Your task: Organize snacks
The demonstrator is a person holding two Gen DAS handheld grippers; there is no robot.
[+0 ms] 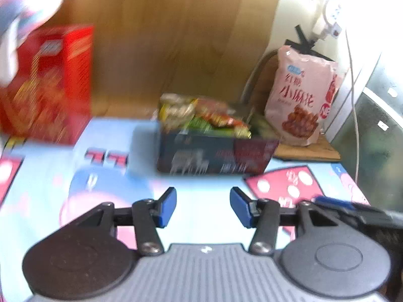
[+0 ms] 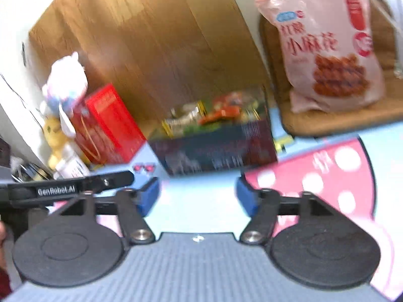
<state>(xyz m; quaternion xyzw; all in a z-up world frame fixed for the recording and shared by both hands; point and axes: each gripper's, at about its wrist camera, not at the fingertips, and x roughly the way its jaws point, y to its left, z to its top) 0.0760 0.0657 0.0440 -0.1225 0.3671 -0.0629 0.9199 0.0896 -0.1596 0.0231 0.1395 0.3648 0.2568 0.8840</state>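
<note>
A dark open box (image 1: 214, 156) (image 2: 214, 148) full of small snack packets (image 1: 201, 115) (image 2: 214, 115) stands on the patterned mat, ahead of both grippers. A tall pink snack bag (image 1: 302, 93) (image 2: 327, 47) stands upright to its right on a wooden board. A red carton (image 1: 50, 83) (image 2: 108, 125) stands to the left against the wooden panel. My left gripper (image 1: 203, 206) hovers over the mat short of the box, open, nothing between its blue pads. My right gripper (image 2: 199, 196) is open wide and empty, also short of the box. Both views are motion-blurred.
The mat (image 1: 201, 226) (image 2: 201, 206) is light blue with pink cartoon shapes. A wooden panel (image 1: 163, 37) rises behind the box. Plush toys (image 2: 65, 85) and a white bottle (image 2: 71, 166) crowd the far left. The left gripper's black body (image 2: 63, 188) crosses the right view; a white cable (image 1: 352, 75) hangs at right.
</note>
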